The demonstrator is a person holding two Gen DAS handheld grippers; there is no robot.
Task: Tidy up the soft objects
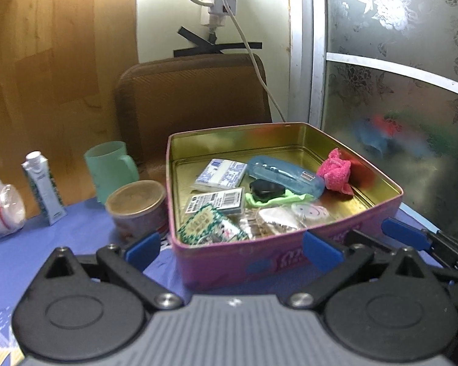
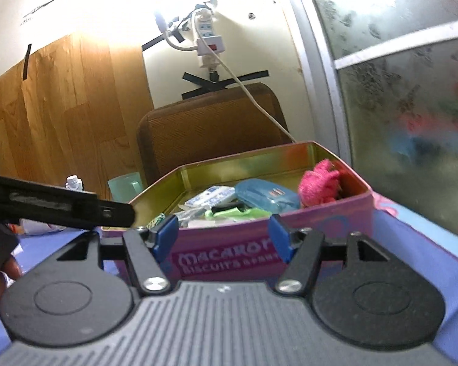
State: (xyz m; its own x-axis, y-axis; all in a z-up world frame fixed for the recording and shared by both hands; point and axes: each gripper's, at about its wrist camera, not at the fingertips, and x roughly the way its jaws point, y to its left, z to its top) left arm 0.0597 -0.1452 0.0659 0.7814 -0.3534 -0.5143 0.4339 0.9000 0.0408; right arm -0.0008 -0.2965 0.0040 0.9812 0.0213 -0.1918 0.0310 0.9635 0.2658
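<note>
On the blue cloth stood an open pink tin, and both grippers hung just short of its near wall, holding nothing. The left gripper had its blue fingers wide apart, looking down into the tin; the right gripper sat lower, its fingers also apart, level with the tin's lettered side. Inside lay the soft things: a pink knit bundle against the right wall, a green cloth under a black piece near the middle, and a tissue pack toward the back, beside a hard blue case. The step in hand looked like a reach into the tin for one soft item. To do it well, a gripper would need to rise over the near rim first, come down straight on the bundle, and close on its bulk rather than a loose edge. The case, touching or nearly touching the bundle, could be dragged along.
</note>
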